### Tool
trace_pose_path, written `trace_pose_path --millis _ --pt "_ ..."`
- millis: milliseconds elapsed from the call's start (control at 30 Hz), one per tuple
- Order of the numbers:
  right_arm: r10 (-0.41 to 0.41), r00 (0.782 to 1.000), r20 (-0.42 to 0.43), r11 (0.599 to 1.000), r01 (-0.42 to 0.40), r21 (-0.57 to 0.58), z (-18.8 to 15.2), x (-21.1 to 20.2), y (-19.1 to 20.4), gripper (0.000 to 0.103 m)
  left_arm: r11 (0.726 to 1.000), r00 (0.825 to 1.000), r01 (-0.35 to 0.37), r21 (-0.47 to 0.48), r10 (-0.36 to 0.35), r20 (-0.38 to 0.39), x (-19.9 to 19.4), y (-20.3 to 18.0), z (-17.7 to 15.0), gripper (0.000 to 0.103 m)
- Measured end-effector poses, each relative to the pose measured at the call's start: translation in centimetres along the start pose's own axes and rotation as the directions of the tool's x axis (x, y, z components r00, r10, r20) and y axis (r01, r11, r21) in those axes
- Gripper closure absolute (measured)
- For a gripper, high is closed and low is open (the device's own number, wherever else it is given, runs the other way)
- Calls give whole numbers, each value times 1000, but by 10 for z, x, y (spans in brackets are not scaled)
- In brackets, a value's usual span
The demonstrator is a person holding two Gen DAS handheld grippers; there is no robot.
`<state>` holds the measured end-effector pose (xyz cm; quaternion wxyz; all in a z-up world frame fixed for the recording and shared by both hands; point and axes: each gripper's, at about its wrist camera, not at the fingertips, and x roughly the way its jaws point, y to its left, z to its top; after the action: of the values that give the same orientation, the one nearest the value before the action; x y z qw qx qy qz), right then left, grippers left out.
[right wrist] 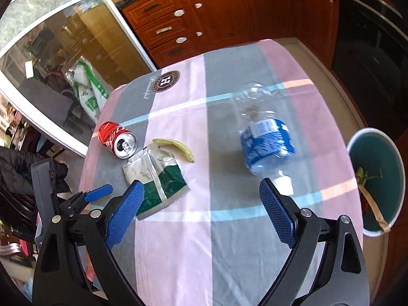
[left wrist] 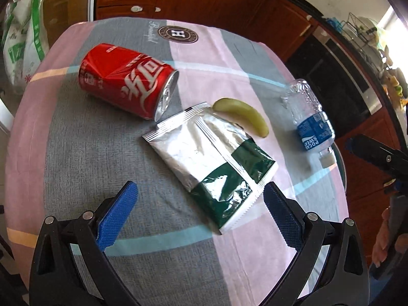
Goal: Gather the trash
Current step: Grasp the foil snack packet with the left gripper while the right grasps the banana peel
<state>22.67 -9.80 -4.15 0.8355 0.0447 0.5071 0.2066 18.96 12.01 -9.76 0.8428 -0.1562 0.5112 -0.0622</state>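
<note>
Left gripper (left wrist: pixel 200 214) hangs spread wide over the foil wrapper (left wrist: pixel 211 158); right gripper (right wrist: pixel 199 210) likewise spread before the plastic bottle (right wrist: pixel 265 137). Both items lie on the tabletop (right wrist: pixel 178 255). Risks: bottle rolls off toward the bin (right wrist: pixel 377 183); flat wrapper slips.

Wrapper (left wrist: pixel 214 158) hemmed by can (left wrist: pixel 125 81), peel (left wrist: pixel 242 116).

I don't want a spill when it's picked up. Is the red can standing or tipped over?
Tipped over. The red can lies on its side on the tablecloth, dented, its opened top facing sideways. Whether any liquid remains: cannot tell.
</note>
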Motion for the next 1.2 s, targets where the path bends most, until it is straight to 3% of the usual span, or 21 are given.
trace_pose_path --millis 67,167,233,300,467,567,600,733,967,1067,1200 --pt "5 1000 -20 999 -6 -44 8 21 12 15 1000 1000 1 0 -1 -5 4 7 2 4" --pt "-4 998 -70 996 -2 -84 21 60 22 26 1000 1000 7 29 -7 -1 7 9 5 4" --pt "-21 995 -97 995 11 -104 26 82 23 39 999 1000 16 47 -16 -3 9 9 8 4" --pt "-29 992 -125 993 14 -119 31 102 25 43 998 999 34 56 -34 -4 11 7 10 4" --pt "-56 990 -127 982 32 -188 37 123 36 56 994 998 68 87 -68 0 16 3 15 4" --pt "-67 989 -130 977 39 -209 36 124 39 80 991 997 74 108 -75 8 17 1 16 4" --pt "-61 989 -138 978 32 -204 34 124 39 93 991 997 78 109 -79 9 18 1 16 4" --pt "-30 987 -159 983 -1 -186 18 114 39 96 986 991 129 105 -131 6 16 -2 11 7" --pt "53 976 -212 994 -71 -77 -21 87 20 96 979 986 165 123 -164 -23 10 -7 -7 36" --pt "88 973 -215 996 -93 -14 -36 75 6 96 974 987 162 160 -157 -47 8 -15 -18 41" --pt "96 976 -196 995 -96 11 -57 61 0 96 970 993 107 218 -95 -69 1 -19 -34 41"
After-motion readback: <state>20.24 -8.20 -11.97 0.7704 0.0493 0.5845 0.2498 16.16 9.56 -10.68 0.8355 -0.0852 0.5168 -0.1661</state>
